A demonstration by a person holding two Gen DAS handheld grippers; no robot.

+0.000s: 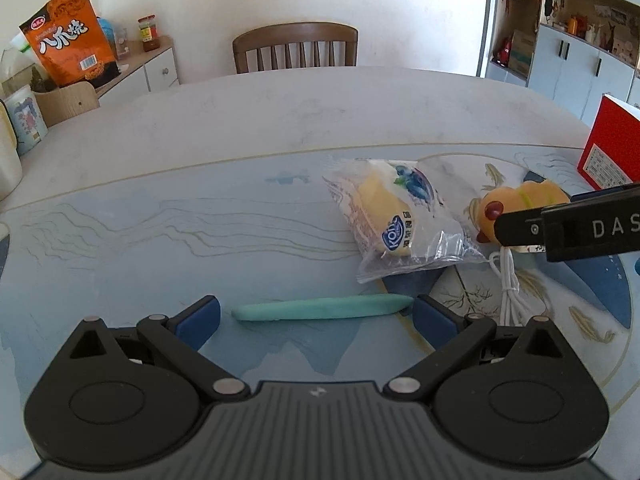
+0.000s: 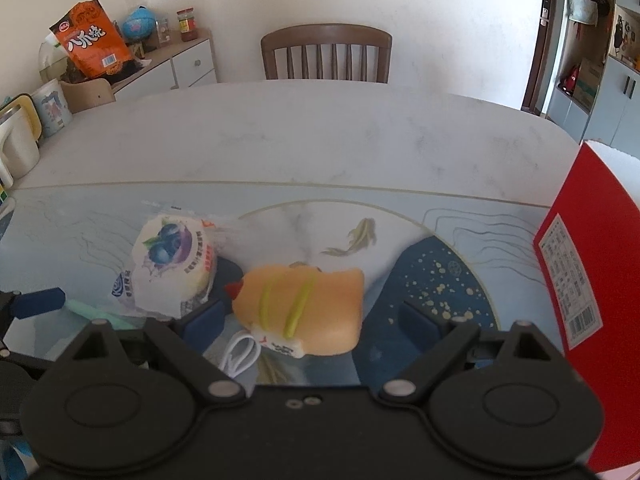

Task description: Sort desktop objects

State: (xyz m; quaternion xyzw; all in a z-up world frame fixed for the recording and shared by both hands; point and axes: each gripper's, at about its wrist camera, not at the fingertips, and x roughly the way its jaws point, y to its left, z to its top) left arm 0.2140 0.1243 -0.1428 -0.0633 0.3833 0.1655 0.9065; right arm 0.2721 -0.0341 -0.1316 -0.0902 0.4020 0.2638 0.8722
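Note:
A teal pen-shaped object (image 1: pixel 324 308) lies flat on the table mat between the blue pads of my left gripper (image 1: pixel 316 318), which stands open around it. Beyond it rests a clear bag of blueberry bread (image 1: pixel 400 216), and the same bread bag (image 2: pixel 172 268) shows in the right wrist view. An orange chick-shaped toy (image 2: pixel 304 308) with yellow-green bands and a white cable (image 2: pixel 240 354) sits between the spread fingers of my right gripper (image 2: pixel 310 320), which is open. The toy (image 1: pixel 516 200) appears partly behind the right gripper's black finger (image 1: pixel 520 228) in the left wrist view.
A red box (image 2: pixel 588 280) stands upright at the right edge of the mat. A wooden chair (image 2: pixel 326 56) is across the table. White mugs and a kettle (image 2: pixel 16 148) stand at the far left, with an orange snack bag (image 2: pixel 94 40) on a cabinet behind.

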